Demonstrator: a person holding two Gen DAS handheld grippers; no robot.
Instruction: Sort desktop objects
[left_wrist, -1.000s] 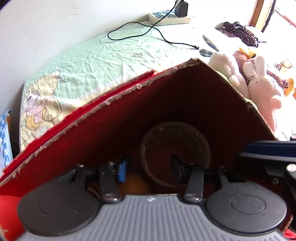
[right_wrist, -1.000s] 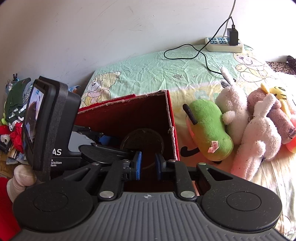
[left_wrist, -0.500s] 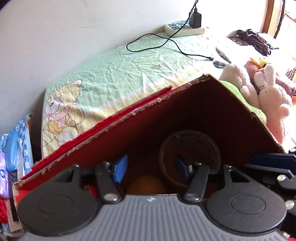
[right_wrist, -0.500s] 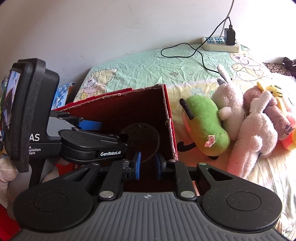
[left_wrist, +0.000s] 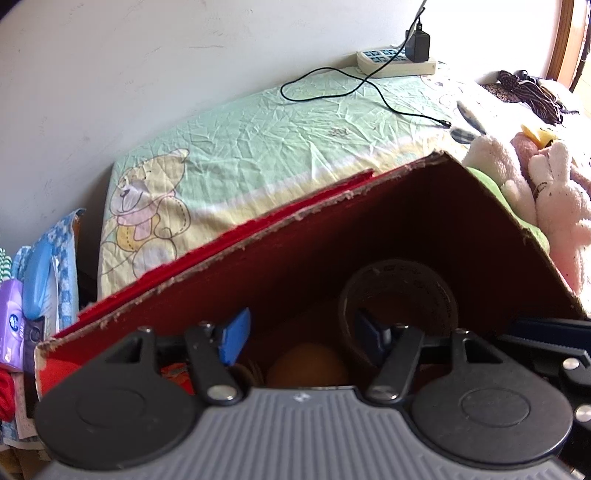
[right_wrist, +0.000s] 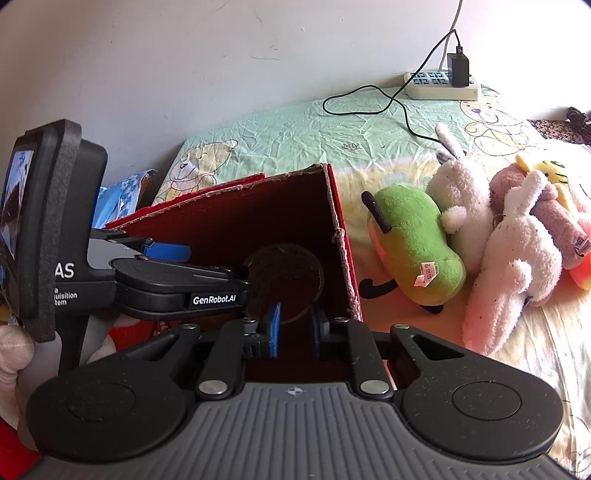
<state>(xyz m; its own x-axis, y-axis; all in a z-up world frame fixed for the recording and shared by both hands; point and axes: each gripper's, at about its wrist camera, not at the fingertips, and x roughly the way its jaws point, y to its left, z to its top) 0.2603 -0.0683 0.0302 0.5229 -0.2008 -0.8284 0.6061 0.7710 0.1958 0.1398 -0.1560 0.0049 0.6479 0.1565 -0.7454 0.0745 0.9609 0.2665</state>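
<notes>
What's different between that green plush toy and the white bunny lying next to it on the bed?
The green plush is smooth, rounded and pear-shaped; the white bunny is fluffy with long ears. The green plush has a dark stem and thin black limbs; the bunny's limbs are stubby and white. The green plush lies nearer the red box, the bunny behind it. Both are soft toys lying touching on the bedsheet.

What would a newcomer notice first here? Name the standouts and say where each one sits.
The red cardboard box fills the middle of both views, open at the top, with a roll of tape leaning inside against its far corner and an orange ball lower down. Both grippers hover at its rim with jaws open and empty. To the right of the box, on the bear-print bedsheet, lies a heap of plush toys led by a green one.
</notes>
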